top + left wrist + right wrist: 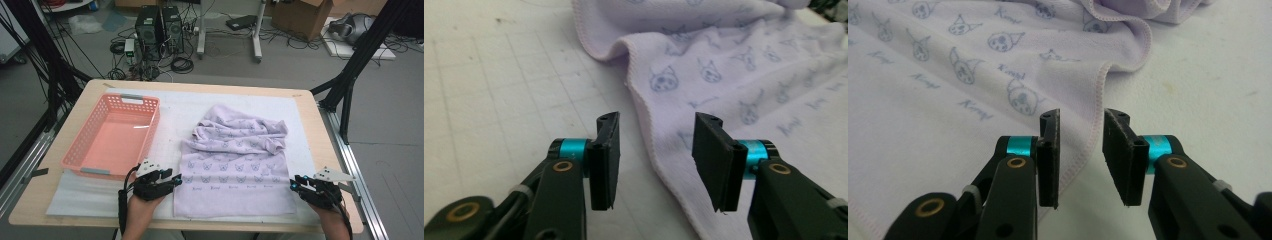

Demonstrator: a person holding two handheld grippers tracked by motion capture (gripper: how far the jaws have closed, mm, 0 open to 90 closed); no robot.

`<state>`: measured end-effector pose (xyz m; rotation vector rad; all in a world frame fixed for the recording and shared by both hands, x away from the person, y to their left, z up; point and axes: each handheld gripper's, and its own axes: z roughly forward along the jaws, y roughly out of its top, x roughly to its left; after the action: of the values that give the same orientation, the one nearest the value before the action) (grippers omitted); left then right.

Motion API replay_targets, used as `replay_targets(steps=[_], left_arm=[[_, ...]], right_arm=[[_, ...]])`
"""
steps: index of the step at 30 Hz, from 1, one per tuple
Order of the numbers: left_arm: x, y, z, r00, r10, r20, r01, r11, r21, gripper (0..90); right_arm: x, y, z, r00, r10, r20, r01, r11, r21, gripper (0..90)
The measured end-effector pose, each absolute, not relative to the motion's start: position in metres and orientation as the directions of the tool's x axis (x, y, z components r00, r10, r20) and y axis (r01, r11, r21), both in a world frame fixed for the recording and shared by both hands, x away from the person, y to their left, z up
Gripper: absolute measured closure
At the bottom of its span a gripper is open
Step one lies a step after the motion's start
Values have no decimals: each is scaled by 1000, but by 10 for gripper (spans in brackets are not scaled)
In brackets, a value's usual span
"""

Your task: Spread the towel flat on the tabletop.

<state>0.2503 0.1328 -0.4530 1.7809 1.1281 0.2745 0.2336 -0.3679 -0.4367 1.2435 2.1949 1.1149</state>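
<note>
- the lilac towel (235,165) lies right of centre in the high view, on a white mat (175,120); its lower half is flat, its upper half bunched in folds.
- the left gripper (172,181) sits at the towel's lower left edge, the right gripper (295,184) at its lower right edge.
- left gripper view: jaws stand about half apart, pressing nothing — the towel's stitched hem (649,140) runs through the gap between them.
- right gripper view: jaws stand a narrower gap apart, the hem (1093,130) between them, unclamped.
- the high view alone shows a pink basket (80,145) at centre left — standing on the mat beside the towel.
</note>
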Motion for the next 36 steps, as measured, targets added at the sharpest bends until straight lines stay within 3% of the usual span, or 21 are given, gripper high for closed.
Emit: replay_targets(steps=[12, 14, 16, 17, 19, 29, 31, 36], left_arm=[[204, 126, -462, 602, 742, -295, 560, -129, 818, 487], [196, 120, -463, 606, 760, -233, 528, -166, 833, 551], [191, 120, -462, 590, 785, -190, 524, -193, 830, 788], [190, 122, -461, 581, 783, -222, 549, -175, 818, 872], [185, 125, -459, 573, 792, -209, 551, -183, 814, 878], [165, 147, -455, 552, 797, -246, 558, -133, 819, 879], [167, 143, -457, 561, 790, -246, 555, -138, 820, 874], [171, 141, -461, 564, 789, -242, 552, -142, 822, 845]], right_arm=[[204, -371, -444, -549, 833, 67, 578, 320, 750, 591], [201, -369, -447, -556, 830, 46, 579, 347, 738, 624], [199, -368, -446, -577, 814, 64, 578, 352, 736, 832], [198, -367, -446, -593, 802, 71, 576, 360, 734, 862], [195, -365, -445, -589, 806, 47, 570, 374, 732, 882], [168, -400, -441, -554, 824, 124, 597, 289, 748, 900], [169, -395, -439, -561, 816, 136, 580, 271, 768, 889], [184, -366, -442, -578, 807, 117, 564, 292, 773, 602]])
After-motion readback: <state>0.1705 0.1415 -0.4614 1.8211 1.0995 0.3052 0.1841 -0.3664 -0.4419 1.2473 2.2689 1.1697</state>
